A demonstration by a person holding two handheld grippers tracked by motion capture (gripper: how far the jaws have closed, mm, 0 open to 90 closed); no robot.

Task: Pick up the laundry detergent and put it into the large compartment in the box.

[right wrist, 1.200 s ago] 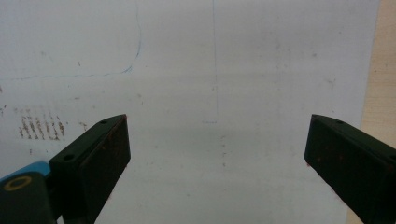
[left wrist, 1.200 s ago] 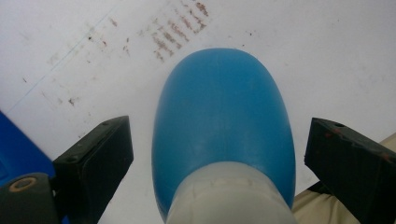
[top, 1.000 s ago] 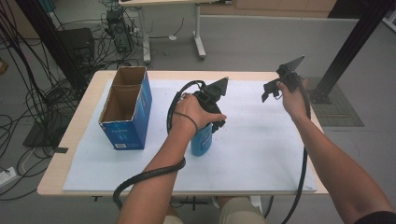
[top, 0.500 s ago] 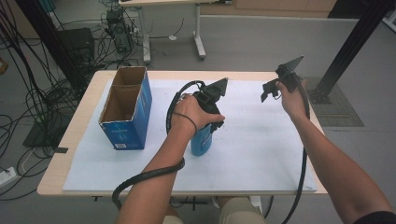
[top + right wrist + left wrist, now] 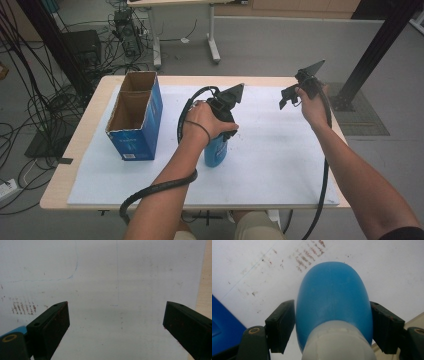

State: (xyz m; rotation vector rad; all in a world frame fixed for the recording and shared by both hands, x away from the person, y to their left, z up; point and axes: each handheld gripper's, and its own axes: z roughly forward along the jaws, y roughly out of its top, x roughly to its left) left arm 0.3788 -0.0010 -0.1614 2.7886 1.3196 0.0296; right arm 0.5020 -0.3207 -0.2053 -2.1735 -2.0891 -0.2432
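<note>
Wooden worktop [image 5: 90, 137], covered nearly edge to edge by a white sheet [image 5: 280, 165] with faint brown smudges and a thin blue pen line.

On the sheet's left part, well apart from everything else: blue cardboard box [image 5: 136, 116], open at the top, upright.

Near the sheet's middle: blue bottle [image 5: 215, 152], upright, pale cap on top, standing on the sheet to the right of the box.

Directly above the bottle, pointing down over it: left gripper [image 5: 226, 131], held in the left hand [image 5: 202, 120], thick black cable looping off toward the near edge. In the left gripper view, the bottle [image 5: 334, 302] between the two black jaws, both pads right against its blue sides just below the cap. Jaws just been closing in on the bottle, now clamped on it.

Over the far right part of the sheet, well apart from the bottle: right gripper [image 5: 286, 100], raised off the surface in the right hand [image 5: 312, 107]. In the right gripper view, jaws spread wide, only bare white sheet [image 5: 117, 290] between them.
</note>
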